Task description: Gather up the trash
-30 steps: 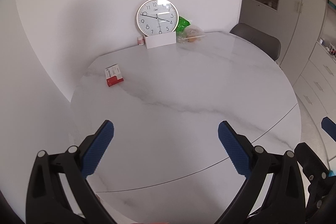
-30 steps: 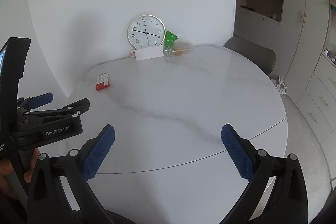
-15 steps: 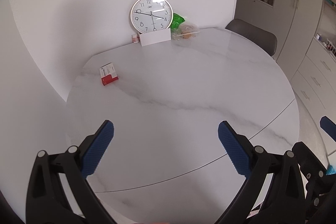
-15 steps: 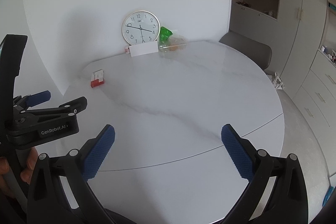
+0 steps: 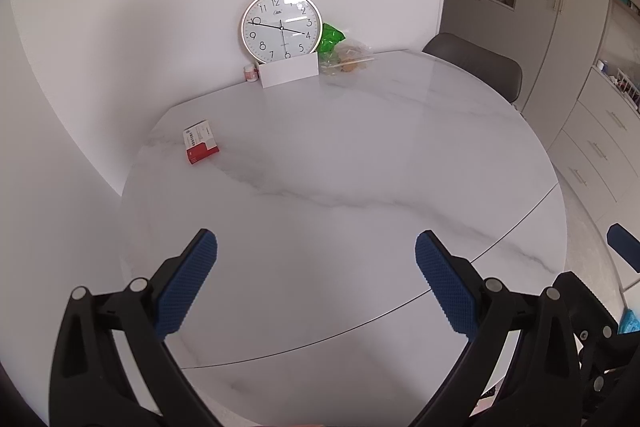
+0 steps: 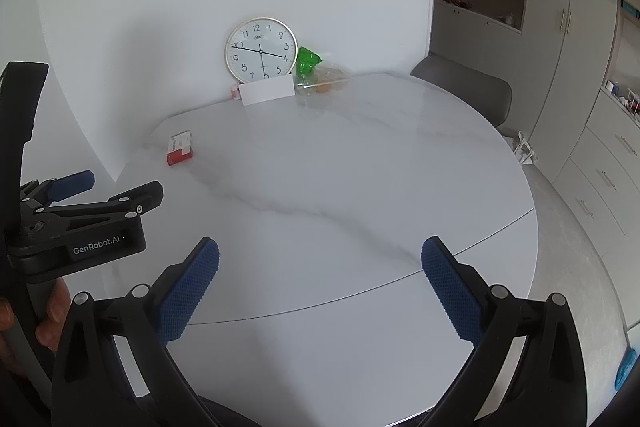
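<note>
A small red and white box (image 5: 201,142) (image 6: 180,149) lies near the far left edge of the round white marble table (image 5: 360,187) (image 6: 360,187). A green wrapper (image 5: 331,37) (image 6: 308,60) and a clear plastic bag with food scraps (image 5: 350,57) (image 6: 326,79) sit at the back by the wall. My left gripper (image 5: 316,247) hangs open over the table's near part, nothing between its blue pads. My right gripper (image 6: 320,251) is open too, over the near edge. The left gripper's body (image 6: 80,223), held by a hand, shows in the right wrist view.
A round wall clock (image 5: 281,26) leans on the wall behind a white card (image 5: 289,70), with a tiny pink jar (image 5: 250,72) beside it. A grey chair (image 5: 476,63) stands at the far right of the table. Cabinets and drawers (image 5: 592,147) line the right side.
Both grippers have drawn back and up a little from the table; the clock and the box appear smaller and farther. Both stay open.
</note>
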Demonstrator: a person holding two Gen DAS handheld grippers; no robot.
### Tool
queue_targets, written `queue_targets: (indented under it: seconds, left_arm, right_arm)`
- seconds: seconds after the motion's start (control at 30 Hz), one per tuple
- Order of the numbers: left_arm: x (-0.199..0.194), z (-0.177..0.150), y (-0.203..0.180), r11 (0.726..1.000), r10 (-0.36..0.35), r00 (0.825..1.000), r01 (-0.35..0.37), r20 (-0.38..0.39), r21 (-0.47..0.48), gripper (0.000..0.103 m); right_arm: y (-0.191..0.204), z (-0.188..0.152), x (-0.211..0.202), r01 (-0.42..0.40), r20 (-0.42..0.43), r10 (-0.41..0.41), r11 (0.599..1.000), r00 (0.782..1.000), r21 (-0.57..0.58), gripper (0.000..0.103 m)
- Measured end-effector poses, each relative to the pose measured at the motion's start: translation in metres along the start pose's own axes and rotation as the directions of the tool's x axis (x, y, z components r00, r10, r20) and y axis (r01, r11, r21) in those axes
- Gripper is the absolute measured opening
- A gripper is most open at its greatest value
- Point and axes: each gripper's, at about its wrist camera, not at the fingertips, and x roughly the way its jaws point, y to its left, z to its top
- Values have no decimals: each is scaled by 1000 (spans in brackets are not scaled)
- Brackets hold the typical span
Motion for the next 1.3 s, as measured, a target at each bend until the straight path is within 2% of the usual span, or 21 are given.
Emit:
queue_targets:
  seconds: [1.3]
  left_arm:
    - [2, -2, -6, 1000, -5, 1000, 5, -8, 0, 95]
  right_arm:
    - [-3, -8, 4, 4, -15, -4, 1000, 1000, -3, 101]
